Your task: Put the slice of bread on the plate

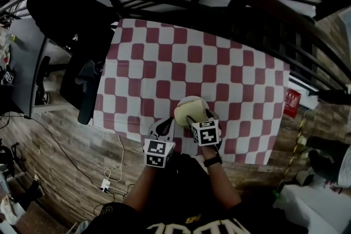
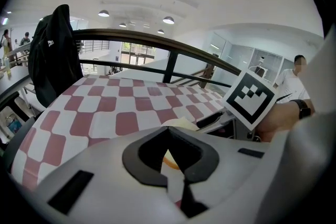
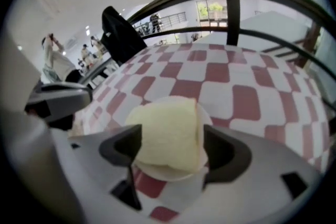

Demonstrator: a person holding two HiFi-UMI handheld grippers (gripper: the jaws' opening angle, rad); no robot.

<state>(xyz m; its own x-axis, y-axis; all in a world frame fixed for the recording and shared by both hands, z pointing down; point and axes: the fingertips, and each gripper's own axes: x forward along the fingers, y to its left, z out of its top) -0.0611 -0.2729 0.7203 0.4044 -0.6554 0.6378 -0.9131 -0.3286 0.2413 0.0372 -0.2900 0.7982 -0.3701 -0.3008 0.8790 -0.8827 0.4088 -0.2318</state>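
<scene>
Right tool (image 3: 172,150) jaws stood wide apart, straddling the bread slice (image 3: 165,128), which lay flat on the plate (image 3: 164,173) straight below. Left tool (image 2: 169,134) jaws were together, just beside.

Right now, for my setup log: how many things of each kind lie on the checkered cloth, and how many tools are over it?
slice of bread: 1
plate: 1
tools: 2, the left tool and the right tool
Total: 4
</scene>
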